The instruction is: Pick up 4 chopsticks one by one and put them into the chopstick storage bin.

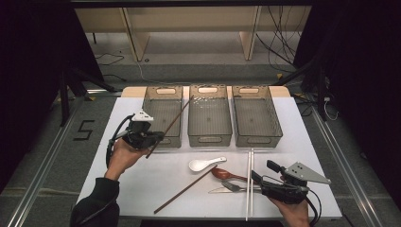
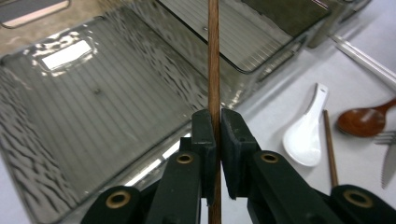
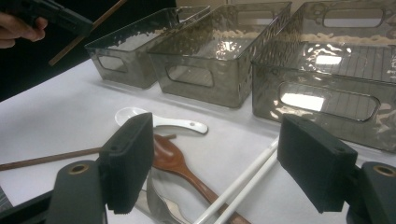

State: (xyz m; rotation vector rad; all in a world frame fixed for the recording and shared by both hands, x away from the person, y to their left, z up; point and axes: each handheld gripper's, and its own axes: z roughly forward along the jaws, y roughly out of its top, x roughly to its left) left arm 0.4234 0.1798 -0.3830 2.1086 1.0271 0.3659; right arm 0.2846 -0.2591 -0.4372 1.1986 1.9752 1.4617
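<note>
White table (image 1: 142, 184) under three grey bins | my left gripper (image 2: 217, 128) clamped a brown chopstick (image 2: 214, 56) above the left bin (image 2: 93, 112) | my right gripper (image 3: 212, 158) stood wide open over the white chopsticks (image 3: 243, 182)

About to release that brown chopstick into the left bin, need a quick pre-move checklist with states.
1. left gripper clamped on brown chopstick: ok.
2. Chopstick over left bin: ok; far end crosses toward middle bin, not ok for a straight drop.
3. Left bin free of other items: ok.
4. right gripper open, holding nothing: ok.
5. Second brown chopstick on the table beside the white spoon: ok.
6. Chopstick height over bin floor: cannot tell.
</note>
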